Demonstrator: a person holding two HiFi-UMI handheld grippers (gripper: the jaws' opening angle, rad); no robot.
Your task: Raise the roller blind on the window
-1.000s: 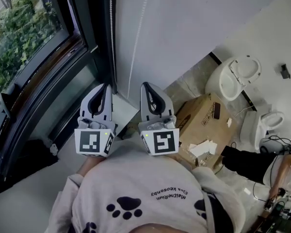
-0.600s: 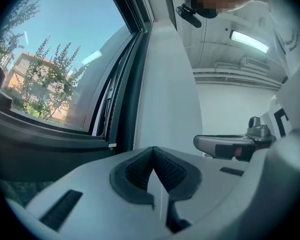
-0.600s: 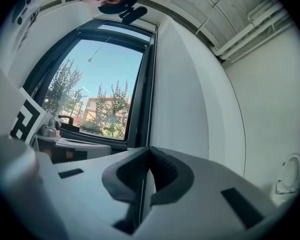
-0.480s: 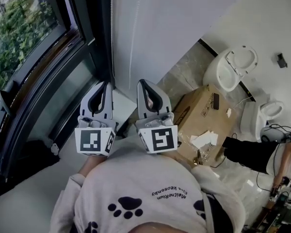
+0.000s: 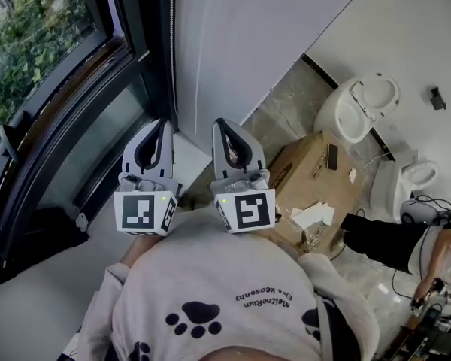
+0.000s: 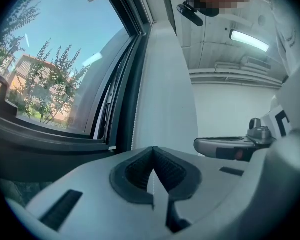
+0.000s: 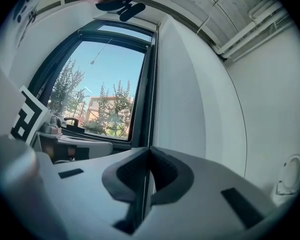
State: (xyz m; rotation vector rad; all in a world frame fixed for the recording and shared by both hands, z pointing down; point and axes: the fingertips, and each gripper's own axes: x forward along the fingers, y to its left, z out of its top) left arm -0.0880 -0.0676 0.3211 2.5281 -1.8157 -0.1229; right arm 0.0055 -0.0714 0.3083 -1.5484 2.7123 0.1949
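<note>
The pale roller blind point(image 5: 233, 43) hangs down beside the dark-framed window point(image 5: 37, 66). Its white bead chain point(image 5: 172, 51) runs along the blind's left edge. My left gripper point(image 5: 164, 124) and right gripper point(image 5: 219, 123) are side by side, level and pointing at the blind's lower part, short of it. Both are shut with nothing between the pads. In the left gripper view the closed jaws of the left gripper point(image 6: 153, 150) sit just right of the bead chain point(image 6: 133, 134). The right gripper view shows the right gripper point(image 7: 150, 149) lined up with the bead chain point(image 7: 150, 116), apart from it.
A cardboard box point(image 5: 316, 186) with papers stands on the floor at the right. Two white toilets point(image 5: 361, 111) point(image 5: 406, 190) lie beyond it. Another person's dark sleeve point(image 5: 383, 247) is at the far right. The dark window frame and sill point(image 5: 83, 126) run along the left.
Both grippers have edged forward together toward the blind, still shut. Nothing has been taken hold of.
</note>
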